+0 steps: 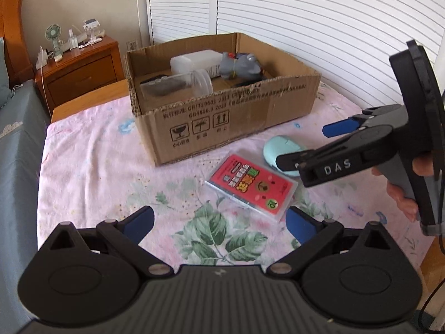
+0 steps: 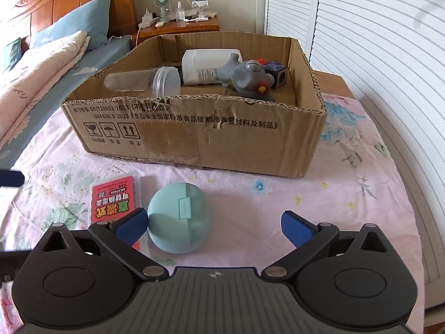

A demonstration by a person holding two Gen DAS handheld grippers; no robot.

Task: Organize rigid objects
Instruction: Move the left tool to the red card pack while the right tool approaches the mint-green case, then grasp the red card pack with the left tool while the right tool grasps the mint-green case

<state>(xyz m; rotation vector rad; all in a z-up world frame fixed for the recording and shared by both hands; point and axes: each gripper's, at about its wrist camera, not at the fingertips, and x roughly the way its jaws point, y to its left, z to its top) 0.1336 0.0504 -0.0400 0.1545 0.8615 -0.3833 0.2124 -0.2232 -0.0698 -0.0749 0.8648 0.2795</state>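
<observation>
A shallow brown cardboard box (image 2: 194, 136) with printed handling symbols sits toward the far edge of a table covered in a pink floral cloth (image 2: 347, 208), in a bedroom with white louvred doors (image 2: 375, 41) behind it. Inside the box lie a clear plastic jar with a wide lid (image 2: 147, 82) on its side, a white plastic bottle (image 2: 205, 65) also on its side, a grey rubber toy animal (image 2: 246, 79) and a small dark cube-shaped object (image 2: 278, 73) in the far right corner.

On the cloth in front of the box, toward the near edge, a flat clear plastic case with a red printed card inside (image 1: 251, 186) lies just beside a mint-green egg-shaped case (image 2: 179, 217); whether the two touch cannot be told.

The right gripper (image 2: 214, 222) hovers low over the green case with its blue-padded jaws spread wide and gripping nothing, the left-hand pad just beside the case's edge. A hand (image 1: 408, 186) grips its handle. The left gripper (image 1: 221, 220) hangs just short of the red-card case, its jaws likewise wide apart and empty.

A wooden nightstand (image 1: 80, 75) with a small green fan (image 1: 53, 34) stands beyond the table's far left corner, beside a bed with a blue pillow (image 2: 72, 19).
</observation>
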